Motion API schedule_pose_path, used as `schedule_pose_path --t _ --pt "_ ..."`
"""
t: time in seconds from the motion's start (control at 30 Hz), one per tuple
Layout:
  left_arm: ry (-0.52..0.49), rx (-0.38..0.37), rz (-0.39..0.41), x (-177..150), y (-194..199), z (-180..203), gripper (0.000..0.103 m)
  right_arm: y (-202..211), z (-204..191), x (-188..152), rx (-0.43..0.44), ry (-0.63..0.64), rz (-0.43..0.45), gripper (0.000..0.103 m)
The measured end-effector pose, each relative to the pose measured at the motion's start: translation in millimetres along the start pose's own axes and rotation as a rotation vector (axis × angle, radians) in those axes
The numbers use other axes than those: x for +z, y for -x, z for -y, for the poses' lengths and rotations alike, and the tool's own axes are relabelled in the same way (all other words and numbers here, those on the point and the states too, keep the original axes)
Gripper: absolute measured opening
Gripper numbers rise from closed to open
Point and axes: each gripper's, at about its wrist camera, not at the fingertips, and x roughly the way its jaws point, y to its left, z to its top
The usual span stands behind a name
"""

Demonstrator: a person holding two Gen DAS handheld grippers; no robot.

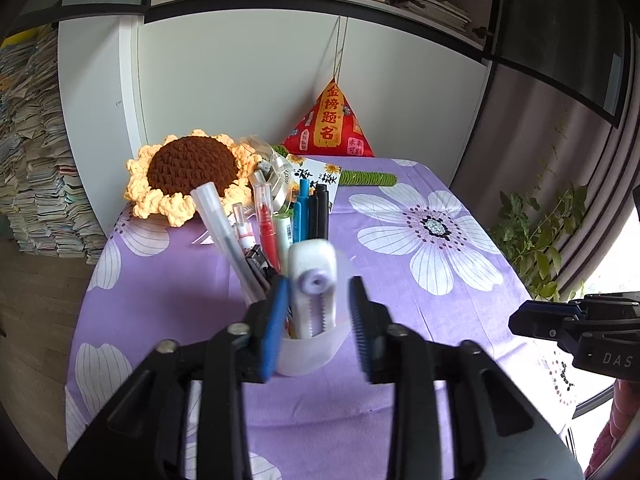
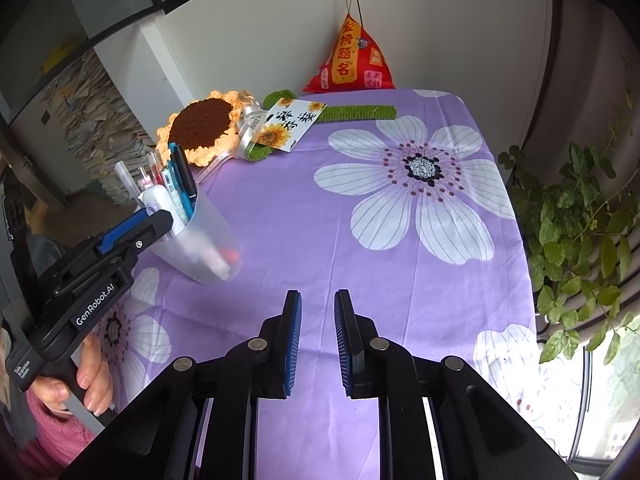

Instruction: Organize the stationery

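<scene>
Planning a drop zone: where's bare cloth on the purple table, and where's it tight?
Free: the purple flowered tablecloth from the translucent plastic pen cup across to the right edge, and ahead of the open right gripper. Crowded: the far-left corner with the crocheted sunflower, and around the cup, where the left gripper is.

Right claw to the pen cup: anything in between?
Nothing. In the right wrist view only bare purple flowered tablecloth lies between the right claw and the pen cup. The left claw sits at the cup's far side.
</scene>
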Motion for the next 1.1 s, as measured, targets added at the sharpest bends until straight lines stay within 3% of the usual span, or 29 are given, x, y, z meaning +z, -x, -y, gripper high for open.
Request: schedule_pose_path --t 0.1,0.43,0.67,0.8,1.1 --pt "-0.014 0.012 0.026 -0.5 8.4 2.0 0.045 2.7 -2.5 -1.5 -0.004 0.002 0.001 0.017" --pt "-0.022 0.004 0.050 -4.3 31.7 2.9 0.045 15.1 -18.5 -7.2 -0.015 0.026 0.013 0.017" --pt "-0.010 0.013 0.023 -8.5 49.2 8.5 0.046 25.5 -29.4 -13.3 -0.016 0.042 0.029 0.017" --pt "-0.014 0.006 0.029 -11.2 63.9 14.4 0.057 36.2 -36.5 -19.0 -0.015 0.053 0.047 0.017" --pt "-0.055 0.009 0.119 -19.4 114.0 33.8 0.077 80.3 -47.5 -38.6 -0.026 0.051 0.160 0.017"
